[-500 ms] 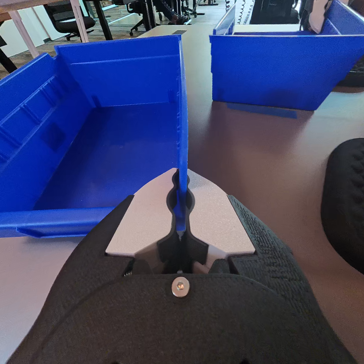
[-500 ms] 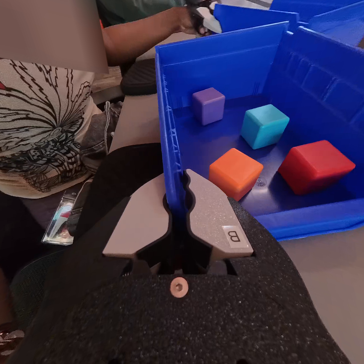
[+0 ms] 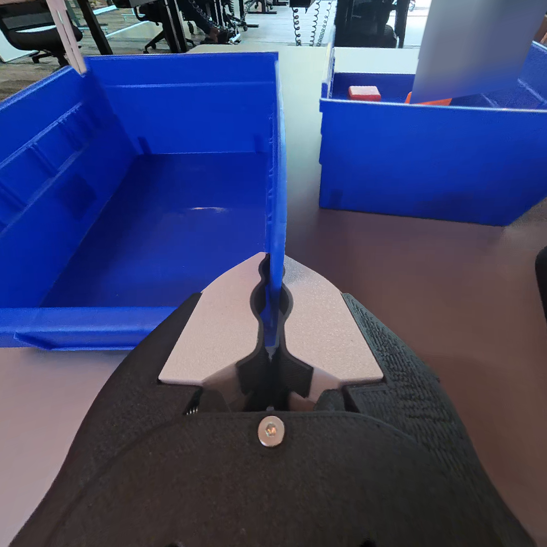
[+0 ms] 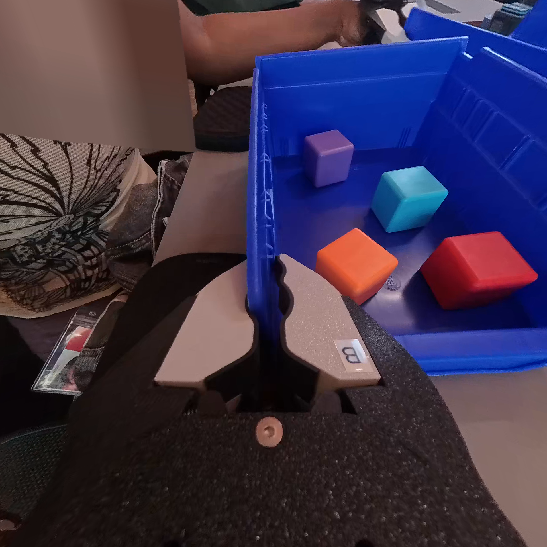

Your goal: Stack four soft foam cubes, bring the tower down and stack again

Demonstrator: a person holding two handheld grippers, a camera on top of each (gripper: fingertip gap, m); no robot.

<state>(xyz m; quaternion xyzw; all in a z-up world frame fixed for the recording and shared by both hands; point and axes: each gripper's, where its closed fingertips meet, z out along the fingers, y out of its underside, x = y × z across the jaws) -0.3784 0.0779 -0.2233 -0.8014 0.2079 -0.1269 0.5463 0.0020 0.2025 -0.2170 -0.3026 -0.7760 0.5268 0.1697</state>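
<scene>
left gripper (image 3: 273, 284) fingers pinched empty bin (image 3: 276, 165) wall | right gripper (image 4: 263, 284) fingers pinched cube bin (image 4: 257, 183) wall | four cubes loose: orange cube (image 4: 355, 263) nearest | likely light, squashy, grip opposite flat faces gently

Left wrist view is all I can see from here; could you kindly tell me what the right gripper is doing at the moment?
Observer: The right gripper has its jaws shut on a side wall of a blue bin.
Operator: Thank you. Is there anything inside that bin?
Observer: Four cubes lie on its floor: a purple cube, a teal cube, an orange cube and a red cube.
Operator: Are any of them stacked?
Observer: No, all four sit apart, none on top of another.
</scene>
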